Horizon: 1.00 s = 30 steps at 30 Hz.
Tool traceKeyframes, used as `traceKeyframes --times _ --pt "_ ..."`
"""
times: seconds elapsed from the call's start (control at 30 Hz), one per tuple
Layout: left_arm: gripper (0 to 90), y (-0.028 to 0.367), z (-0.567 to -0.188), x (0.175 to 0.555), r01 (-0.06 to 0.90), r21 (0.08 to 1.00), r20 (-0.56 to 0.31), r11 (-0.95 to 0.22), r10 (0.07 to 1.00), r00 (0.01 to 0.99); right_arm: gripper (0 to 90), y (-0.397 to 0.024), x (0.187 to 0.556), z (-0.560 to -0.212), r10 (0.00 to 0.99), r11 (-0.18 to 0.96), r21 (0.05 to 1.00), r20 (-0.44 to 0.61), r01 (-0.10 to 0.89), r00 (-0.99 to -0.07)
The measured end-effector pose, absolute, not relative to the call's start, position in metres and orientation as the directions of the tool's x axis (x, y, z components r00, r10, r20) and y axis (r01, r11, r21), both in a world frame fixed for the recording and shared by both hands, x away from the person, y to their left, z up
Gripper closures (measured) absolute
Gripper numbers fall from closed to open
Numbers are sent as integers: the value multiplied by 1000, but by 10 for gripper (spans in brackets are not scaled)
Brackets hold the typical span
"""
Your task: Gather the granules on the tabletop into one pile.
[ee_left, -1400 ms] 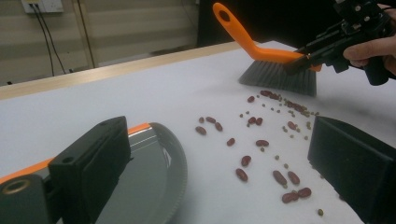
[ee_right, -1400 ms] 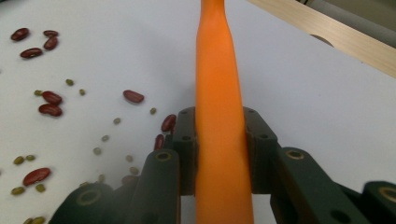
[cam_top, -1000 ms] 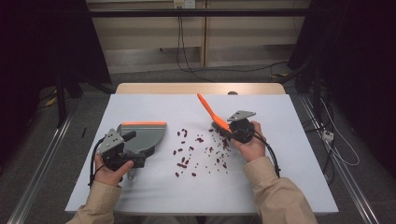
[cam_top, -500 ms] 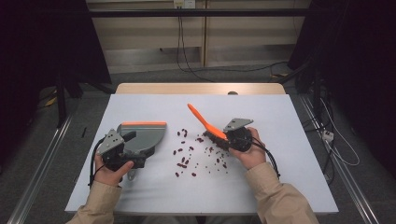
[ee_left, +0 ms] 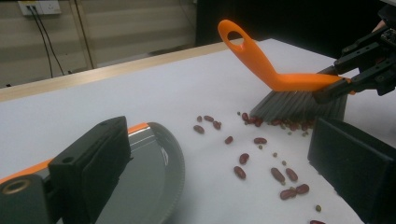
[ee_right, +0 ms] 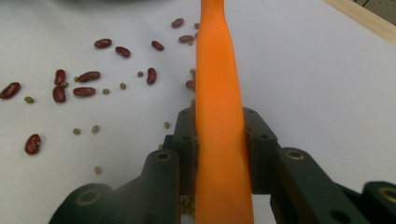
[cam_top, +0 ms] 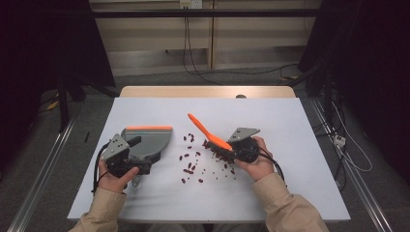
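I see a white table [cam_top: 300, 145] with a bare wooden strip along its far edge. Lying on it towards the left edge is a grey dustpan [cam_top: 147, 141] with an orange rim. Dark red beans [cam_top: 191, 166] and smaller green beans [ee_right: 95, 129] are scattered around its middle.

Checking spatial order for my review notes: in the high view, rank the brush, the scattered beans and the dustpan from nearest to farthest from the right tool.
1. Brush: clamped in the right tool, bristles on the table just to its left.
2. Scattered beans: mid-table, left of the brush.
3. Dustpan: far left, at the left tool.
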<state>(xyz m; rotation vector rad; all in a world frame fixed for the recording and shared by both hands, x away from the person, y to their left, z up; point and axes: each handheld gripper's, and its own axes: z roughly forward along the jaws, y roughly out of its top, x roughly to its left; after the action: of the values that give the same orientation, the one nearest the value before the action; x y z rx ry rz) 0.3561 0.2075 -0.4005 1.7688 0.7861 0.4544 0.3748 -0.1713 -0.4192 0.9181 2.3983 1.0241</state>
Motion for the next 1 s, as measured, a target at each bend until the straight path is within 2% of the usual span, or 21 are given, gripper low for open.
traceKeyframes --times 0.3,0.5,1.0 --pt "56 207 -401 357 289 939 -78 -189 699 710 711 -178 384 -410 705 462 790 -52 403 -707" --pt "56 207 -403 358 300 935 -85 -191 698 711 710 -180 410 -405 715 429 814 -40 392 -698" --pt "56 210 -406 360 323 928 -98 -187 714 693 711 -157 472 -422 666 447 814 -27 371 -746"
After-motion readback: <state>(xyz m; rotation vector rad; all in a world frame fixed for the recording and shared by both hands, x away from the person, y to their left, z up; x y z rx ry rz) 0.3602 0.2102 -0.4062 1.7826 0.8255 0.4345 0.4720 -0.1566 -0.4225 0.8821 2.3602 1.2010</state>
